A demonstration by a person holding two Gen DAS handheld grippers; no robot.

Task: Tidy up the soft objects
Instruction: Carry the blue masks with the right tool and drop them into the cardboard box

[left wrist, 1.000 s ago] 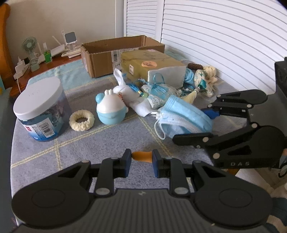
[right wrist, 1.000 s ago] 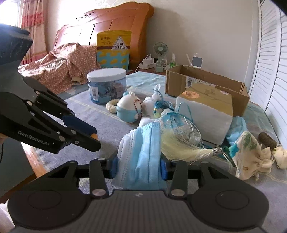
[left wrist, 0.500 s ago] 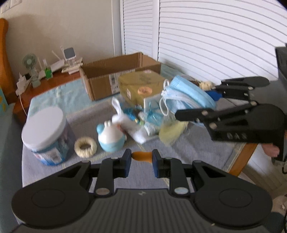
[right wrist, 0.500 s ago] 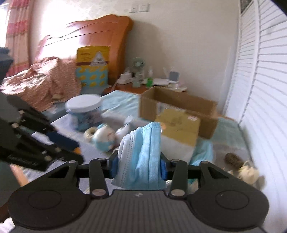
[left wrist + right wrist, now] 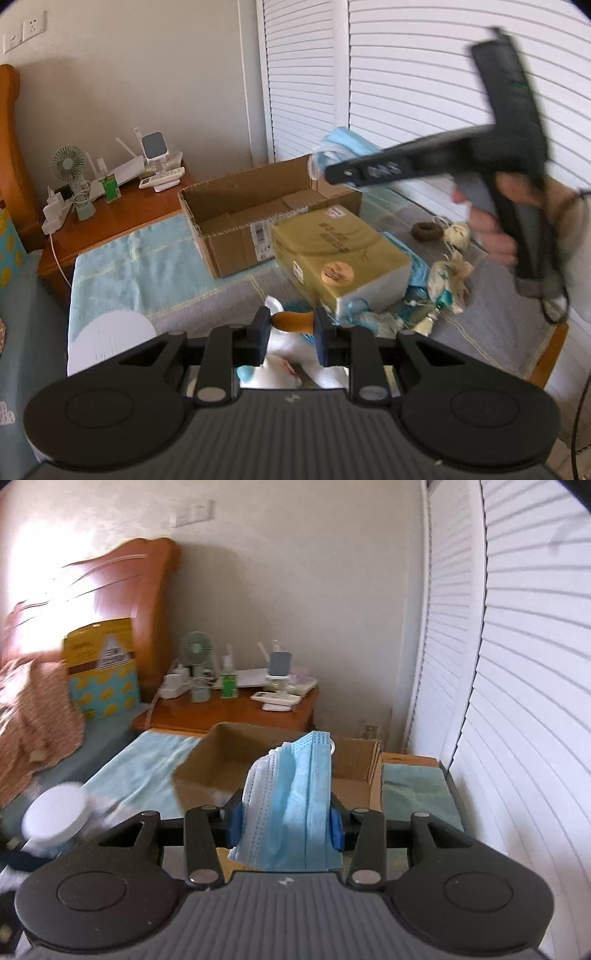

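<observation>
My right gripper point(image 5: 286, 821) is shut on a bundle of blue face masks point(image 5: 291, 808) and holds it in the air in front of the open cardboard box point(image 5: 221, 771). In the left wrist view the masks point(image 5: 341, 147) hang above the box's point(image 5: 236, 229) right end. My left gripper point(image 5: 290, 334) is shut on a small orange piece point(image 5: 293, 320), held above a white plush rabbit point(image 5: 291, 354). A pile of soft items point(image 5: 436, 291) lies right of a yellow packet point(image 5: 340, 254).
A white-lidded jar point(image 5: 107, 338) stands at the left, also in the right wrist view point(image 5: 55, 818). A wooden nightstand point(image 5: 110, 218) with a fan and chargers is behind. A brown ring point(image 5: 426, 232) lies by the shutters. The bed's edge is at the lower right.
My right gripper has lifted the masks off the bed and carried them up and over toward the cardboard box. My left gripper has risen and moved forward, still shut on the orange piece.
</observation>
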